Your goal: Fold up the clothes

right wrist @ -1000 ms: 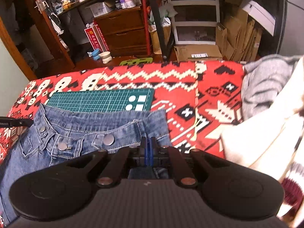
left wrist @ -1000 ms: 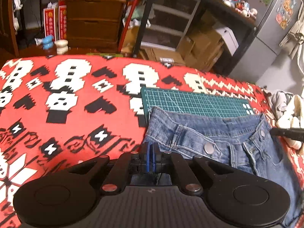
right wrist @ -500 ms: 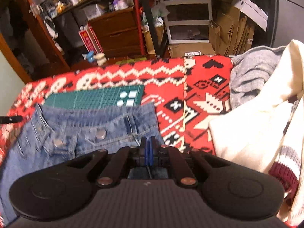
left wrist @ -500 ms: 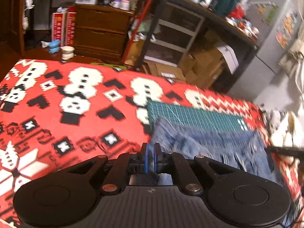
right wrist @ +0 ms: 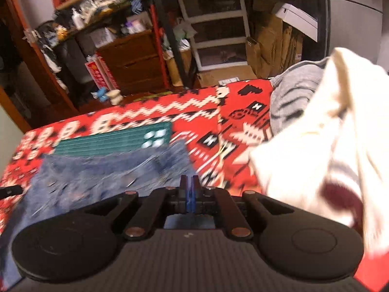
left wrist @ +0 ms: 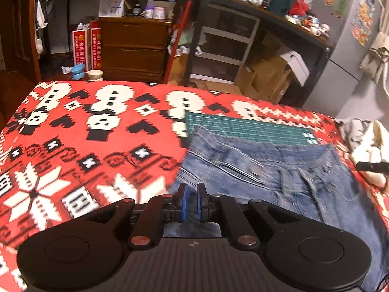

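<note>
A: Start nearest. What is the left claw (left wrist: 191, 203) doing?

B: Its blue pads sit a narrow gap apart, with denim between them; it appears to pinch the near edge of the jeans (left wrist: 279, 177), though I cannot tell how firmly.

A: And the right claw (right wrist: 190, 196)?

B: Pads pressed together at the jeans' near edge, at 6 o'clock in its view; blur hides whether cloth is caught.

A: Where do the jeans lie?

B: Spread on the red patterned blanket (left wrist: 80, 146), waistband away from the cameras, overlapping a green cutting mat (left wrist: 245, 129) just beyond.

A: Anything to the side?

B: At 3 o'clock in the right view, a cream garment (right wrist: 316, 150), with a grey one (right wrist: 291, 97) behind it.

A: Farthest?

B: A wooden dresser (left wrist: 132, 48) at 12 o'clock.
</note>
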